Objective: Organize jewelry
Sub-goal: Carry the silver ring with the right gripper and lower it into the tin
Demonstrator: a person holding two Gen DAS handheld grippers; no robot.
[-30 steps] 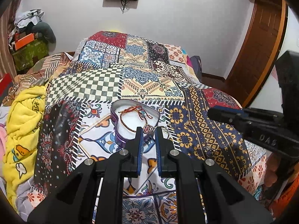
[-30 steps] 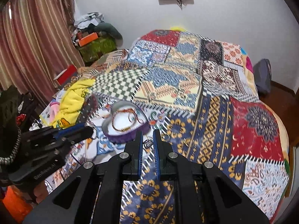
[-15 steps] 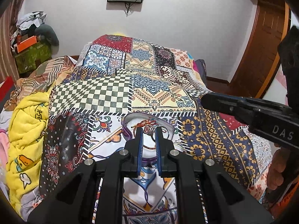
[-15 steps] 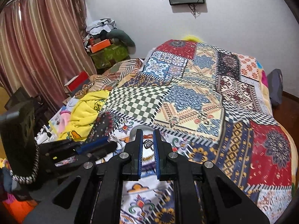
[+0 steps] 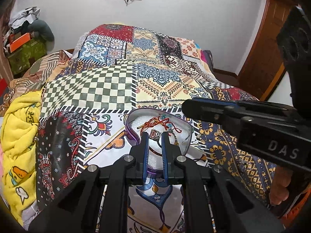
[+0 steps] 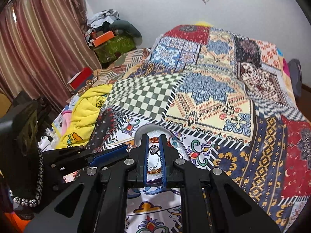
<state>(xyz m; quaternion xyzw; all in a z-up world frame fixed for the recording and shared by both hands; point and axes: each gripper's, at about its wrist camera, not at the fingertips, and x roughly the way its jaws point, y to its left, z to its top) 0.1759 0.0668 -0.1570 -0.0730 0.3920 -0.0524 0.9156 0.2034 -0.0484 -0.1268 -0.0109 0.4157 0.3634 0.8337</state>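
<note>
A purple heart-shaped tin (image 5: 130, 130) with a white lining lies on the patchwork bedspread. In it are a red braided bracelet (image 5: 155, 123) and a brown cord bracelet. My left gripper (image 5: 155, 136) hovers over the tin, fingers close together on a silver ring with a dark red stone (image 5: 154, 134). My right gripper (image 6: 154, 138) is also over the tin (image 6: 141, 131), fingers close together around a small silver pendant on a thin chain (image 6: 154, 149). In the left wrist view the right gripper's body (image 5: 243, 116) reaches in from the right.
Small silver rings (image 5: 201, 136) lie on the bedspread right of the tin. A yellow blanket (image 5: 17, 136) is bunched at the bed's left side. A curtain (image 6: 38, 44), a green box with clutter (image 6: 112, 46) and a wooden door (image 5: 268, 42) surround the bed.
Both grippers moved forward and down from the bedspread to just above the tin. The ring and the pendant stayed between their fingers.
</note>
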